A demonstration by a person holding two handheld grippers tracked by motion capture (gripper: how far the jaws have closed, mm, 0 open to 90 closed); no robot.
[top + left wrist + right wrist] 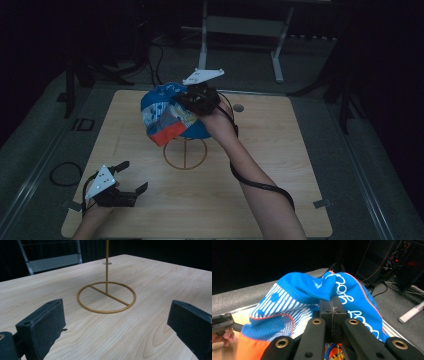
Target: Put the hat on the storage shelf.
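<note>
Forearm stretched forward across the wooden table (280,150), the person's right gripper (192,102) has its jaws clamped together on a fold of a blue cap (167,112), holding it above the ring base of a gold wire stand (185,152). The cap hangs to the left of that gripper and below it, its long axis slanting down-left, its orange edge lowest. Near the table's front left corner, well apart from the cap, the left gripper (131,176) sits low, jaws wide apart and holding nothing, pointing toward the stand's base.

One cap (167,112), one wire stand (185,152)
</note>
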